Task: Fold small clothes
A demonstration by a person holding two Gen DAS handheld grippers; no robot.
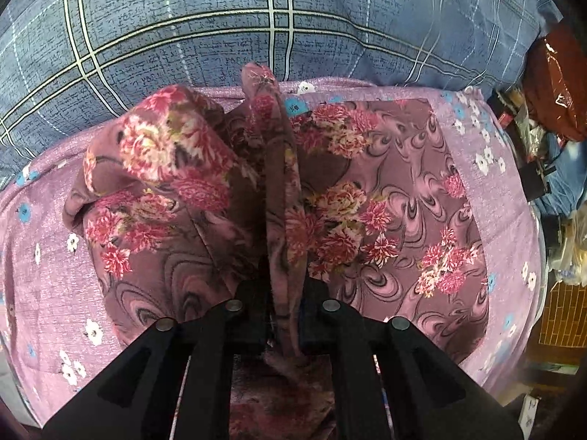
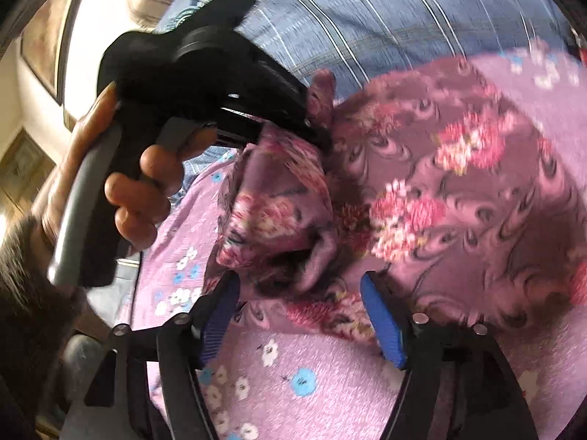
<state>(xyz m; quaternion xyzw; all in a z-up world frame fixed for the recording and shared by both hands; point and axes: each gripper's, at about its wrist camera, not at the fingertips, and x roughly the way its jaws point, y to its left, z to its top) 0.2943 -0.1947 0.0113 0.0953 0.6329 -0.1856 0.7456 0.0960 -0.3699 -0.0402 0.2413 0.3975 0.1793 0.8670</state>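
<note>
Blue plaid bedding (image 1: 220, 29): I see it fill the top of the left wrist view, and the upper middle and upper right of the right wrist view.
Lilac sheet (image 1: 47, 275): it lies below the plaid, printed with small white and blue flowers, and runs to the left and right edges of the left wrist view.
Floral garment (image 1: 396, 190): the task's piece, mauve with pink blooms, lies on the lilac sheet at the centre of my left view; its left part is bunched up and one ridge of cloth stands up the middle.
Clutter (image 1: 550, 110): bags and wrapped goods at the right edge; I cannot tell what they hold.
Left gripper (image 1: 282, 315): clenched on that ridge of garment, which I see pinched between its black fingers at lower centre.
Right gripper (image 2: 304, 315): released, blue pads wide apart at lower centre, a bunched fold just beyond them, untouched.
Person's hand (image 2: 121, 168): at left, wrapped on the left gripper's handle.
</note>
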